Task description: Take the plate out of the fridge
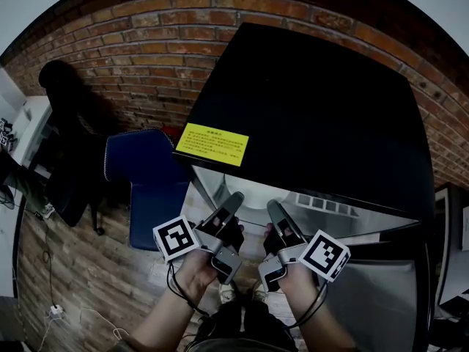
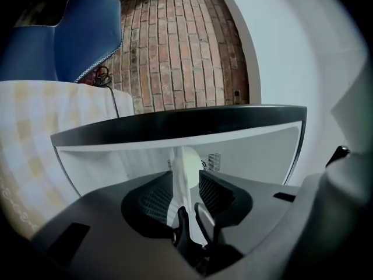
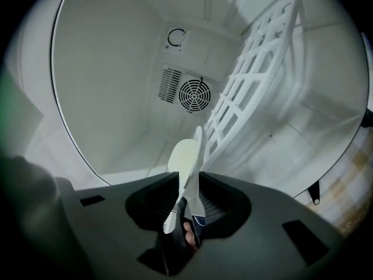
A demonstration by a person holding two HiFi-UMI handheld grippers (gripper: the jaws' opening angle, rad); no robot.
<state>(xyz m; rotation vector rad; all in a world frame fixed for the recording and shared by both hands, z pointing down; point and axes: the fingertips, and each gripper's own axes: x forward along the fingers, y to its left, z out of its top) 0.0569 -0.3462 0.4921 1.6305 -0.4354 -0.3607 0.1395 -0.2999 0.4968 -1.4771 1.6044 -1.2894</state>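
A white plate (image 1: 253, 198) hangs at the mouth of the black fridge (image 1: 315, 108), just under its top's front edge. My left gripper (image 1: 234, 199) grips the plate's left rim and my right gripper (image 1: 273, 207) its right rim. In the left gripper view the plate (image 2: 183, 171) runs edge-on between the dark ribbed pads of that gripper (image 2: 185, 182), which close against it. The right gripper view shows the plate (image 3: 185, 156) edge-on too, pinched in that gripper (image 3: 189, 179), with the white fridge interior behind. Nothing is visible under the plate.
A white wire shelf (image 3: 250, 92) and a round fan vent (image 3: 194, 95) sit inside the fridge. The grey fridge door (image 1: 374, 299) stands open at lower right. A blue chair (image 1: 146, 182) stands left of the fridge, before a brick wall (image 1: 146, 42). A yellow label (image 1: 212, 144) marks the fridge top.
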